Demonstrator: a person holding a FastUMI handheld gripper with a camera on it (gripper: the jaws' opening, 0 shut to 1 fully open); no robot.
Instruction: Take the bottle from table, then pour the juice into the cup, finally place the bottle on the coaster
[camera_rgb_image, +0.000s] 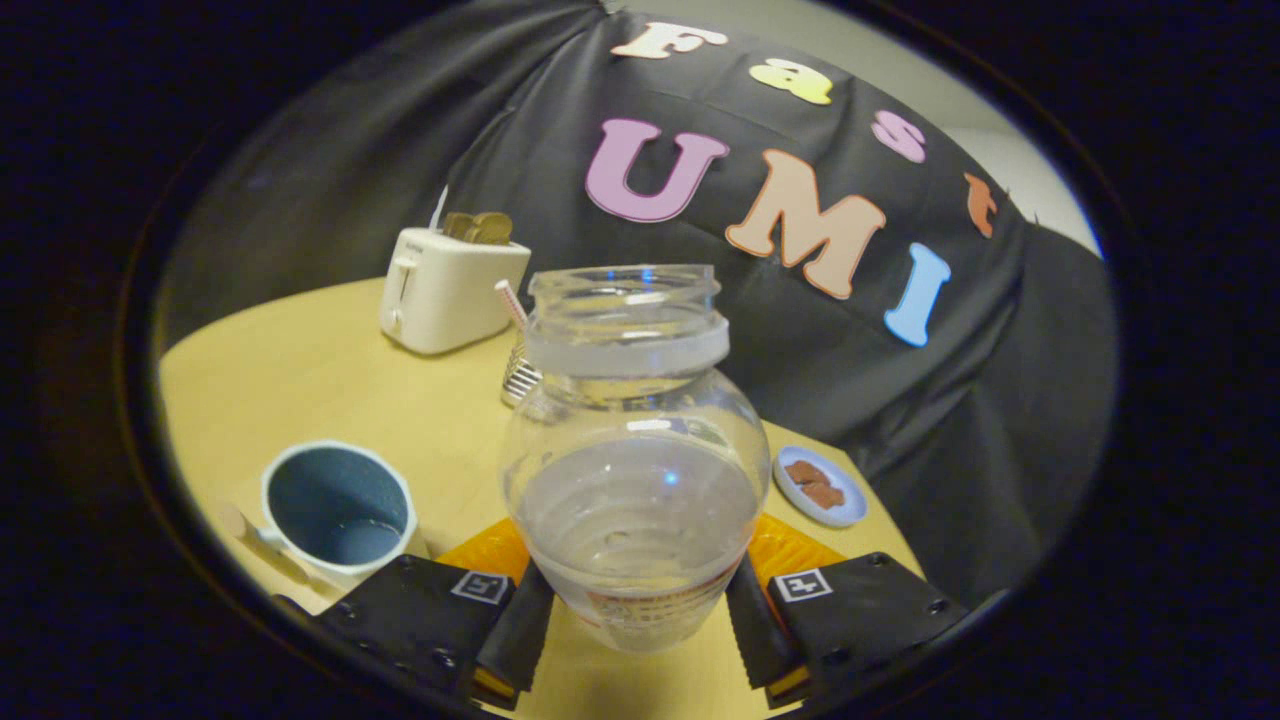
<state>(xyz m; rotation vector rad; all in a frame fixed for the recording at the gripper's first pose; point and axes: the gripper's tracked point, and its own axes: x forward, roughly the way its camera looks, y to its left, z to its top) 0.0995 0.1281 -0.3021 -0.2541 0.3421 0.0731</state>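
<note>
Two fingers of the tool (640, 620) press from either side on the lower body of a clear, round-bellied plastic bottle (636, 480), clenched on it so that it stands upright between them with its wide threaded mouth open and uncapped. The bottle's wall is smooth and see-through, with a frosted ring under the neck, and a shallow level of clear liquid shows in its belly. Behind its base, to both sides, lies a flat orange coaster (790, 550) with a ribbed, glossy face; whether the bottle rests on it cannot be told. To the left, near the left finger, sits a white ceramic cup with a dark blue inside (338, 508), round-rimmed, holding a little liquid at the bottom. To the right, beyond the right finger, is a small pale blue round plate (835, 515) with brown chunks on it. Farther back on the smooth light wooden table (300, 380) stands a boxy white toaster (450, 290) with browned slices poking out of its top, and a ribbed metal holder with a striped straw (518, 370) sits behind the bottle.
</note>
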